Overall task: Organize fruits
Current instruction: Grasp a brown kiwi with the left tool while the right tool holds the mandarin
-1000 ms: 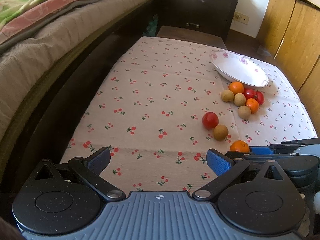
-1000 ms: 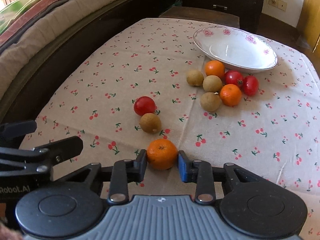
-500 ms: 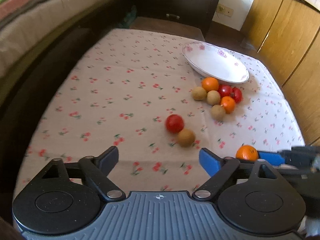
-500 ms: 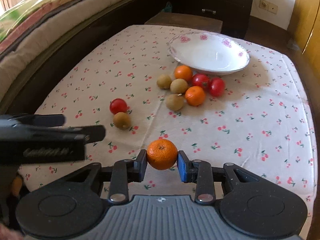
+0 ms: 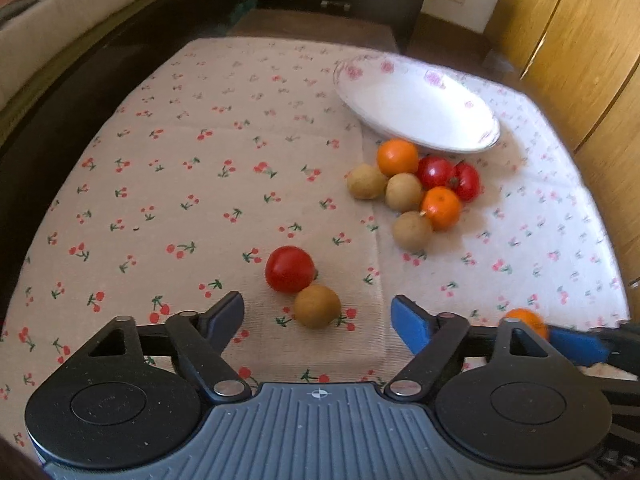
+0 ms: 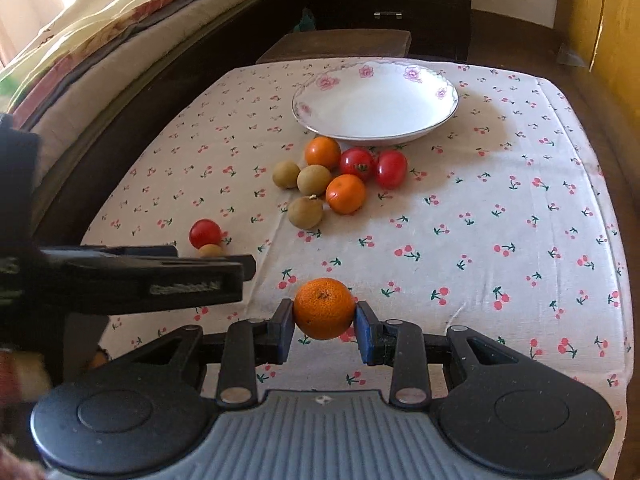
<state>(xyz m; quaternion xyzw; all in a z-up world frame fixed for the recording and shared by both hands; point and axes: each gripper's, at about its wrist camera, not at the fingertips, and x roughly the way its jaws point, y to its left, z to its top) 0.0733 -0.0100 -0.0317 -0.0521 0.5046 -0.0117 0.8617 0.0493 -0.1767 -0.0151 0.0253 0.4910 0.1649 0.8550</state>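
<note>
In my left wrist view, my left fingers stood apart, having just been narrowing, with a brown fruit low in frame between them, untouched, beside a red tomato. In my right wrist view, my right fingers clamped an orange at lower centre above the desk; the white plate sat empty upper centre.

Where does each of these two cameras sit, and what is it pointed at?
Left wrist: rides on the left gripper, looking down at a brown fruit and tomato between its open, just-closing fingers, which touch neither.
Right wrist: rides on the right gripper, looking over the held orange toward the bowl; a sleeve shows at the left edge.
Shared: cherry-print cloth, bowl, fruit cluster, each other's gripper.
</note>
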